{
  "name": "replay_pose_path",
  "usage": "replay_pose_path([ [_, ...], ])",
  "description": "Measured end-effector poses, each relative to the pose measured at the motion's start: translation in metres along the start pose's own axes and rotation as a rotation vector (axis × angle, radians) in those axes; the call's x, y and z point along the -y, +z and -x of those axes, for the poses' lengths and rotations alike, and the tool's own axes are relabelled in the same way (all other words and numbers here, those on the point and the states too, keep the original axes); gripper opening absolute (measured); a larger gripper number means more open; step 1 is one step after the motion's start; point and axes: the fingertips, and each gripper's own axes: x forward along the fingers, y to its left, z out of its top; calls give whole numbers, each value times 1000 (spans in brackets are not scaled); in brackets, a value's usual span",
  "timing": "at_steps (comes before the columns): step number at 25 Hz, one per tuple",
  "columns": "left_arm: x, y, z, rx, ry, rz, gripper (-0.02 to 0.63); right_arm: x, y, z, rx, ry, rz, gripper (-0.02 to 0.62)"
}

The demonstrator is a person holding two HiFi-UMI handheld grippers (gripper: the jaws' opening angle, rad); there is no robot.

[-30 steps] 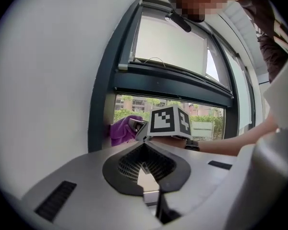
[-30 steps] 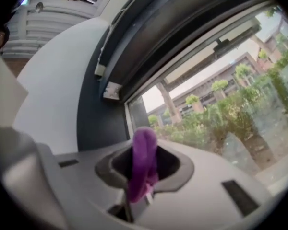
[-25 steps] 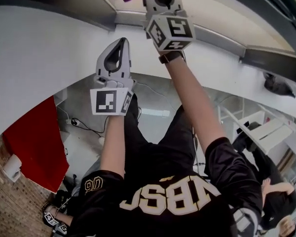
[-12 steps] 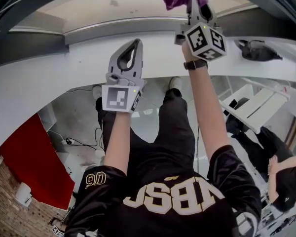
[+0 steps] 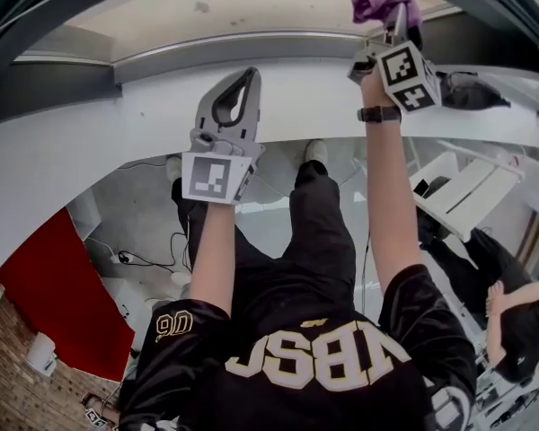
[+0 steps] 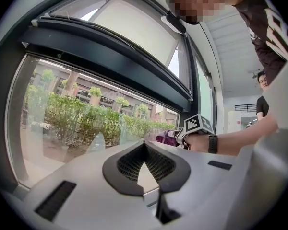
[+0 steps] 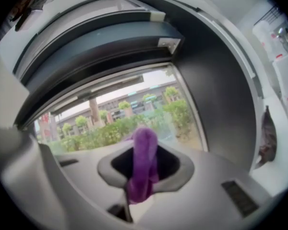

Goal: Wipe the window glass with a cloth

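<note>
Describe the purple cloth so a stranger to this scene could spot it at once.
Find the wide window glass with green shrubs behind it and follow it to the dark frame upright at its right end. There the right tongs pinch a crumpled cloth. It is the only purple, soft thing in sight; the left tongs hold nothing.
</note>
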Motion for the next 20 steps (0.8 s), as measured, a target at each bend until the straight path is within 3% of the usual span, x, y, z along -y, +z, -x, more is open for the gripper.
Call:
replay_pose_path([
  [2,-26,7,18,5,27,-10,20,-46,-20,6,-35,77,19,83],
  [7,-109,24,88,-7,139,-52,20,-202,-97,37,-136,377,192,83],
  [15,-231,48,193,-46,324,-124,20,-489,-201,83,-139,858,269,83],
  [18,-248,55,221,-41,349,-136,20,-562,-239,86,-166,933,268,83],
  [20,-252,55,232,-39,370,-126,20,-580,-259,74,-175,881,277,83],
])
